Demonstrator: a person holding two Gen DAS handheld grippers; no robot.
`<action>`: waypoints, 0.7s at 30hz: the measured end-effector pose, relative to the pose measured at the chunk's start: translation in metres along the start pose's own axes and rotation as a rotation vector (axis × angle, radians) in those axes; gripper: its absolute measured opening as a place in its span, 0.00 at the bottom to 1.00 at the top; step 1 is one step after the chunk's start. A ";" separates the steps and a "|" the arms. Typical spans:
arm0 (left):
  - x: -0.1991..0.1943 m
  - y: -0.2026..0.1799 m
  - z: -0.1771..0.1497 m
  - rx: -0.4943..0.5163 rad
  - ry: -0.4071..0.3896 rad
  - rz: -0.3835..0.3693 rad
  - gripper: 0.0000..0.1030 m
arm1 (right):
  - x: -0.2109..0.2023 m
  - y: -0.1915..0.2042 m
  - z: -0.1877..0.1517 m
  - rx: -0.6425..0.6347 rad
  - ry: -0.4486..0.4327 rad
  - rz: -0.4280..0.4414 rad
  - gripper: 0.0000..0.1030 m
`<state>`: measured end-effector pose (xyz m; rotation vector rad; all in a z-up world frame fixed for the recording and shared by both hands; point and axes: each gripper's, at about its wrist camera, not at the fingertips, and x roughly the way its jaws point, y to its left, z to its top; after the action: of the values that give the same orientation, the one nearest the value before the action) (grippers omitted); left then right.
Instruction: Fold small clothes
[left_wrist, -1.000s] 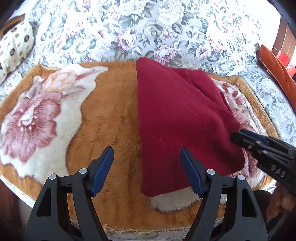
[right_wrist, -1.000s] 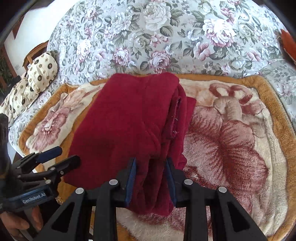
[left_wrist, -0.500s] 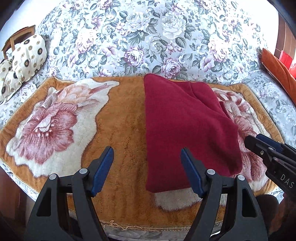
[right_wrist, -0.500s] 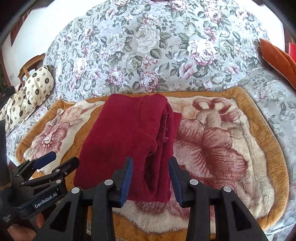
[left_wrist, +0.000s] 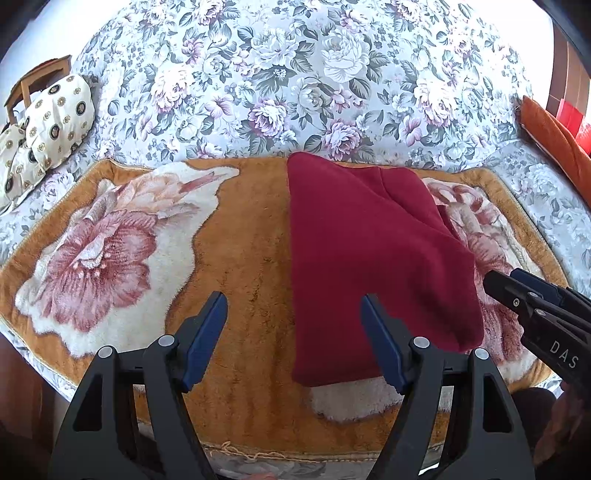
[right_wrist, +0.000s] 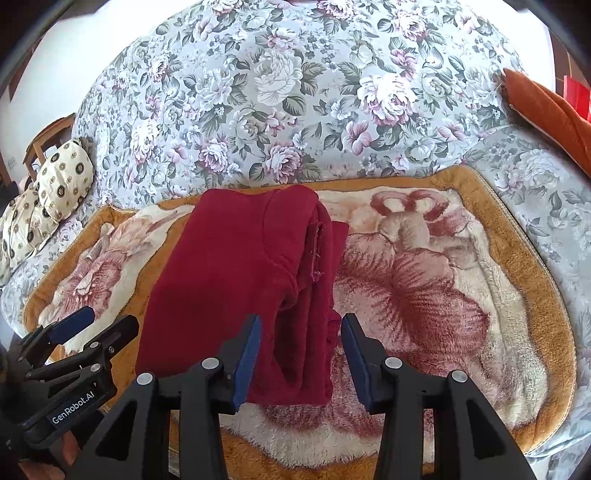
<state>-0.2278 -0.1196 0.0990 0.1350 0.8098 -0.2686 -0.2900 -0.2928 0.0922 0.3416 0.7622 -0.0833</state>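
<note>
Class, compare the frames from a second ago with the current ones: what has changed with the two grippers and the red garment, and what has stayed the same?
The right gripper has let go of the folded red garment: its jaws, clamped on the near edge a second ago, are opening and have drawn back. The garment lies flat on the plush blanket. The left gripper stayed wide open, holding nothing; the garment kept its place.

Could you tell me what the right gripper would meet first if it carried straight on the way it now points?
Most likely the folded red garment: its near edge lies between the opening jaws of the right gripper, which do not press it. Depth is unclear, so it might touch the plush blanket just beneath instead.
</note>
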 end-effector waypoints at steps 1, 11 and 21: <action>0.000 0.000 0.000 -0.001 0.001 -0.002 0.72 | 0.000 0.000 0.000 -0.002 0.000 -0.002 0.42; 0.003 0.005 0.002 -0.009 0.004 -0.001 0.72 | 0.002 0.002 0.003 -0.006 0.004 0.002 0.42; 0.005 0.003 0.000 -0.014 0.014 -0.009 0.72 | 0.004 0.001 0.003 -0.005 0.009 0.007 0.42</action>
<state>-0.2243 -0.1178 0.0954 0.1204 0.8261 -0.2707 -0.2851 -0.2928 0.0920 0.3398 0.7702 -0.0734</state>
